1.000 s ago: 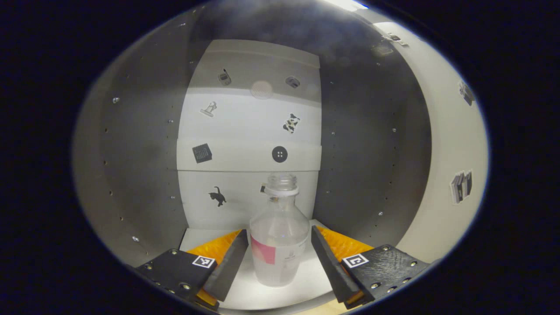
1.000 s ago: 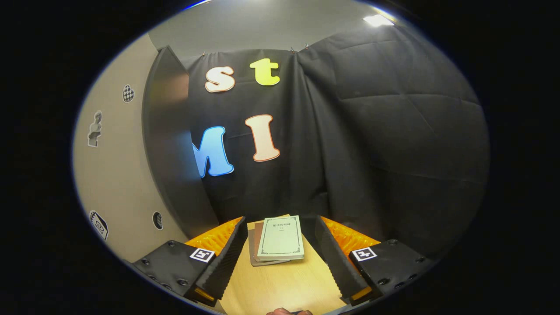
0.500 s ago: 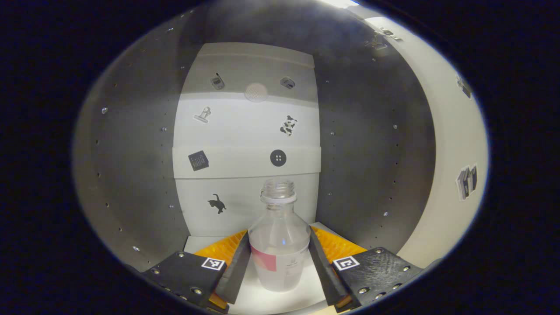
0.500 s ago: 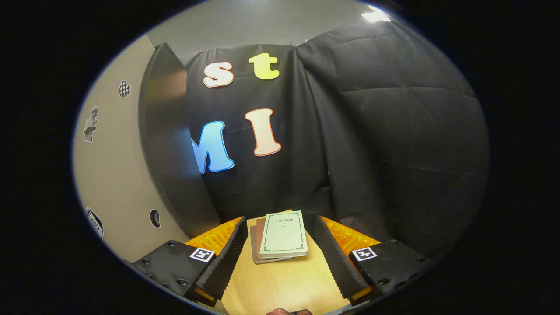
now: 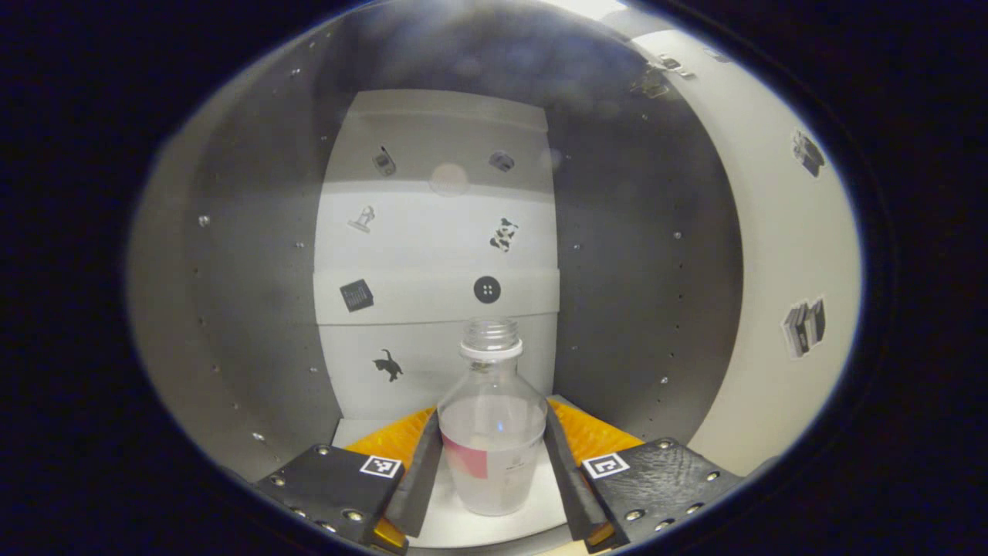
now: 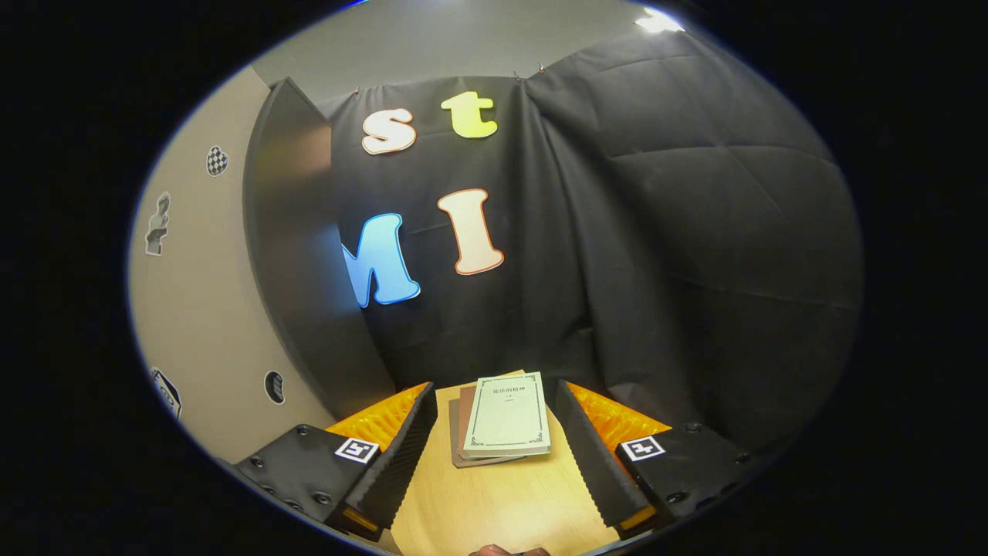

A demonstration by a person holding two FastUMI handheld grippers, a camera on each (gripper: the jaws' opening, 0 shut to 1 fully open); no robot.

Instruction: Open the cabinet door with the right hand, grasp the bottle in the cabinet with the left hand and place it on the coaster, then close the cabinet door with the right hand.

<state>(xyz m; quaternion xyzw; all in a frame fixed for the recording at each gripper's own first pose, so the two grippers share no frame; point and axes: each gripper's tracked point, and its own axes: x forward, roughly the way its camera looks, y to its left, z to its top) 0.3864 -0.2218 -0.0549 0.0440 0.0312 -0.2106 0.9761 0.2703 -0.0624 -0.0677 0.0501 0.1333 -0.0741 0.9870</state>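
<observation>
Already the left gripper (image 5: 492, 463) had both fingers pressed on the bottle (image 5: 491, 444) standing on the cabinet (image 5: 247, 309) floor, while the right gripper (image 6: 490, 455) hung wide open and empty, so a smooth, rounded bottle wall could have slipped on lifting.

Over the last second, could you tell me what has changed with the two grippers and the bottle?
The left gripper closed its fingers from a wide gap onto the sides of the bottle, which stands upright on the cabinet floor as before. The right gripper stayed open above the wooden table, drifting slightly, so the books sit a little differently in its view.
</observation>
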